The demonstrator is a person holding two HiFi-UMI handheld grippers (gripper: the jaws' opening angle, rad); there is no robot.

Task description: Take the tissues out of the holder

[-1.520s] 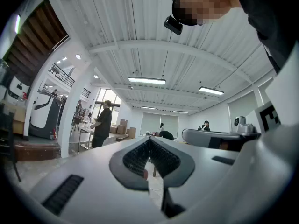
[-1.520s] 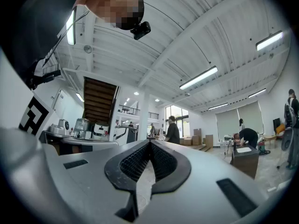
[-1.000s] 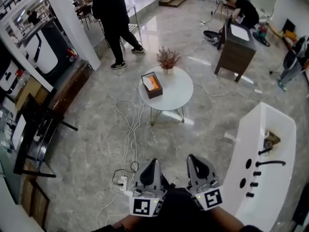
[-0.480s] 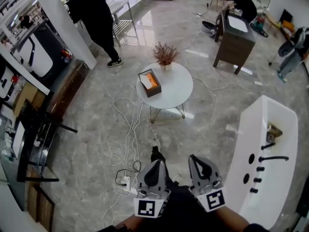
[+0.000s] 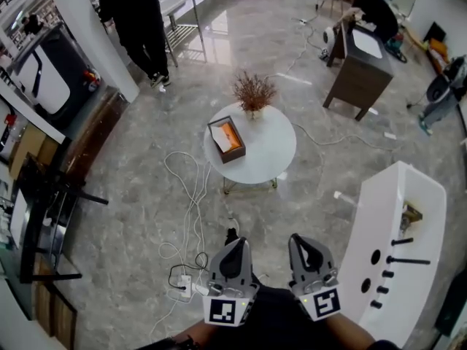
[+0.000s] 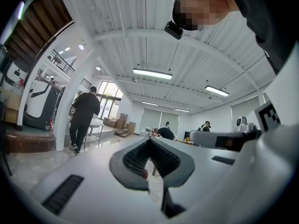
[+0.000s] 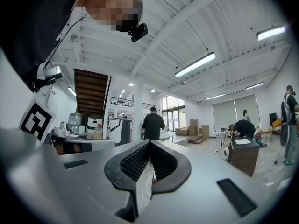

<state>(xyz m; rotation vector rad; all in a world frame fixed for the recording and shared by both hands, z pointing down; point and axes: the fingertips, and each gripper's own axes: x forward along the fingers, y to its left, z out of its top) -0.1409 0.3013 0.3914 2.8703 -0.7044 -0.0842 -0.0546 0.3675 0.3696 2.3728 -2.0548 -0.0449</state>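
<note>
Left gripper [image 5: 233,242]: jaws pressed together with nothing between them; held level, low in the head view, pointing toward the table.
Right gripper [image 5: 298,239]: jaws also closed and empty, just beside the left one.
Floor [image 5: 131,195]: glossy grey stone; white cables [image 5: 191,195] loop from a power strip [image 5: 183,286] near the left gripper toward the table.
Round table [image 5: 273,152]: white top on thin legs, well ahead of both grippers.
Tissue holder [image 5: 228,140]: dark open-topped box on the table's left part, well apart from both grippers. Its opening faces up, showing pale and orange contents. Its long axis runs away from the grippers, leaning slightly to the upper left in the head view.
Dried plant [image 5: 254,92]: at the table's far edge, just beyond the holder.
Room: white basin counter [image 5: 379,217] at right, dark cabinet [image 5: 361,68] farther off, person in black [image 5: 139,20] at far left.
</note>
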